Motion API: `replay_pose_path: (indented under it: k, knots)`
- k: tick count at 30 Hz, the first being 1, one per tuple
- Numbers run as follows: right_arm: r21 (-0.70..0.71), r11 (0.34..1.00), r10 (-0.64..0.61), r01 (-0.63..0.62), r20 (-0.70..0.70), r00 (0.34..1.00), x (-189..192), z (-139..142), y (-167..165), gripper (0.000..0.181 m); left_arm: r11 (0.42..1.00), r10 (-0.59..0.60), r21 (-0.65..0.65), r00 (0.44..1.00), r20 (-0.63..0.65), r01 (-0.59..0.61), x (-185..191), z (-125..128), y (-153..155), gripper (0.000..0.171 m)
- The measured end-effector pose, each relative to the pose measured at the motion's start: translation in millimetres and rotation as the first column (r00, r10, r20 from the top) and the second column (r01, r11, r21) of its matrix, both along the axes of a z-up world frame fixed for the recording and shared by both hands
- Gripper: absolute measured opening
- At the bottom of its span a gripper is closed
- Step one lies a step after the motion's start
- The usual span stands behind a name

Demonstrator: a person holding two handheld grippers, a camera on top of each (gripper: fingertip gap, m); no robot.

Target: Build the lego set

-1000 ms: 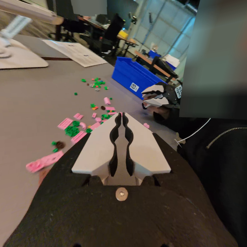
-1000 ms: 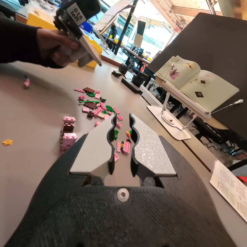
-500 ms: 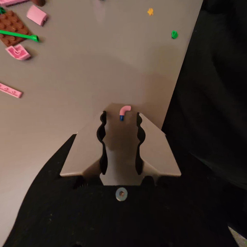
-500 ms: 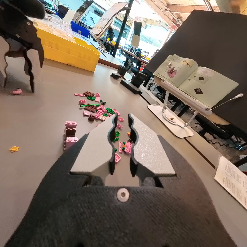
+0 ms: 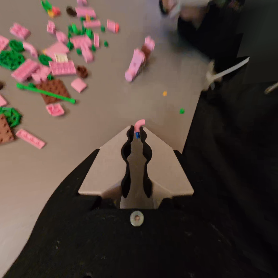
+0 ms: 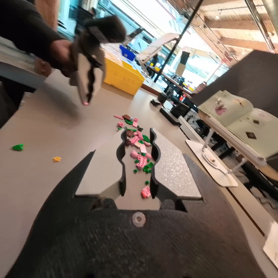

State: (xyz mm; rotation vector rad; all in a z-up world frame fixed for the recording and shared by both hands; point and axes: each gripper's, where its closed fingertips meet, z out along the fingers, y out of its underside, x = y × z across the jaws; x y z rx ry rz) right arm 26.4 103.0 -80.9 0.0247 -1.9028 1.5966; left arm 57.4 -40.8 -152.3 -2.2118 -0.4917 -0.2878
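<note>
My left gripper [image 5: 136, 128] is shut on a small curved pink piece with a blue pin [image 5: 139, 126], held above the grey table [image 5: 105, 120]. It also shows in the right wrist view [image 6: 88, 84], held up in a hand, with the pink piece [image 6: 85, 103] at its tip. A partial pink and brown build [image 5: 139, 61] lies ahead of it. Loose pink, green and brown pieces [image 5: 57, 57] lie to the left. My right gripper [image 6: 137, 130] is open and empty, low over the pile of pieces [image 6: 138, 147].
A brown plate [image 5: 52, 90] with a green stem [image 5: 45, 93] lies left. Small yellow [image 6: 56, 159] and green [image 6: 18, 147] bits lie apart. A yellow bin [image 6: 121, 76] stands at the back. An open instruction booklet [image 6: 234, 114] sits on a white stand [image 6: 210, 162] at right. My right fingertips sit around 15 cm from my left ones.
My left gripper has shut on the curved pink piece and lifted it off the table toward the pile. My right gripper has tilted, moved forward, and its jaws stand wider apart.
</note>
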Motion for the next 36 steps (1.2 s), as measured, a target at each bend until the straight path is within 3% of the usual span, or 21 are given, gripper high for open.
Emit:
replay_pose_path:
  k: [3,5,8,13,19,23,27,30,32,36]
  knots:
    - [0.006,0.996,0.088,-0.088,-0.095,0.992,26.8,9.6,-13.5,0.022,0.969,-0.056,0.246,0.962,0.268,-0.011,0.5,36.7,40.8,0.006]
    - [-0.009,0.985,0.169,-0.173,-0.155,0.973,50.7,19.3,-22.0,0.021,0.912,-0.187,0.409,0.86,0.474,-0.027,8.0,61.3,65.6,0.006]
    - [-0.024,0.967,0.246,-0.252,-0.146,0.958,71.2,21.8,-31.3,0.025,0.883,-0.31,0.47,0.747,0.588,-0.004,18.9,72.2,94.0,0.006]
    - [0.045,0.956,0.294,-0.291,-0.086,0.952,78.0,4.3,-41.0,0.029,0.891,-0.384,0.434,0.735,0.558,0.136,32.3,71.0,123.1,0.006]
    - [0.045,0.972,0.233,-0.229,-0.118,0.965,66.8,7.5,-32.4,0.01,0.875,-0.451,0.387,0.777,0.44,0.289,22.5,73.4,134.8,0.006]
    - [-0.002,0.988,0.155,-0.157,-0.124,0.98,49.9,17.5,-16.7,0.025,0.834,-0.515,0.399,0.798,0.314,0.381,6.3,77.6,143.1,0.006]
    - [-0.031,0.996,0.082,-0.086,-0.102,0.991,32.3,20.2,-1.7,0.027,0.777,-0.53,0.517,0.816,0.229,0.36,-9.0,83.5,150.9,0.006]
    - [-0.027,0.998,0.051,-0.053,-0.07,0.996,21.3,14.1,3.6,0.028,0.754,-0.54,0.581,0.792,0.283,0.307,-11.9,87.1,144.5,0.006]
    - [-0.042,0.997,0.063,-0.065,-0.034,0.997,19.9,12.1,2.7,0.028,0.774,-0.505,0.571,0.81,0.299,0.272,-19.8,79.1,142.2,0.006]
    - [-0.036,0.996,0.08,-0.079,0.026,0.996,16.8,3.1,-1.5,0.029,0.752,-0.541,0.618,0.75,0.381,0.228,-23.6,75.3,135.3,0.006]
